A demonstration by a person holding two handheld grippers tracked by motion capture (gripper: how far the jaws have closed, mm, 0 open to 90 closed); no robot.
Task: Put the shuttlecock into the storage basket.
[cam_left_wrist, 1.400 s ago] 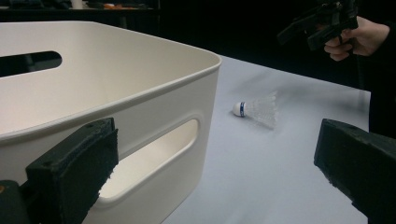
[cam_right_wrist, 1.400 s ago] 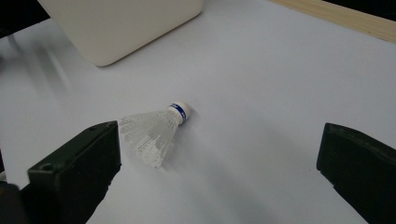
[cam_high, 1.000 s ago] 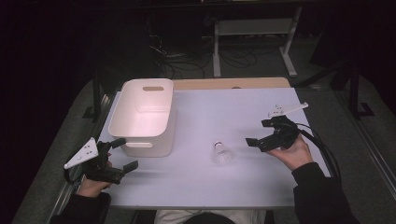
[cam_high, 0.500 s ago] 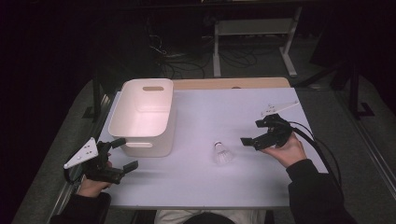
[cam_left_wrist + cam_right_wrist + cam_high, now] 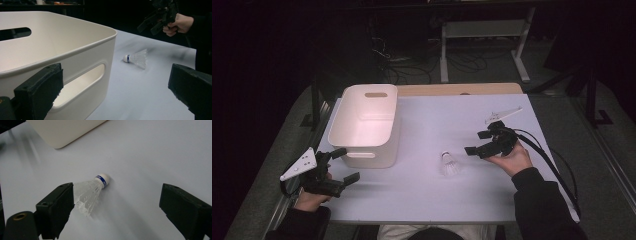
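Dark rm; white table [image 5: 422,195], grey stand [image 5: 484,30] & floor cables [image 5: 387,70] behind.

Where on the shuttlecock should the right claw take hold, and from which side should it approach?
Grip the shuttlecock across its translucent skirt, near the blue band, coming down from above. It lies on its side on the white table, so both flanks are free. The small rounded cork could slip. The right claw stands open beside it.

Table [image 5: 432,195] brightly lit, surroundings near black; slight motion blur, soft shadows.
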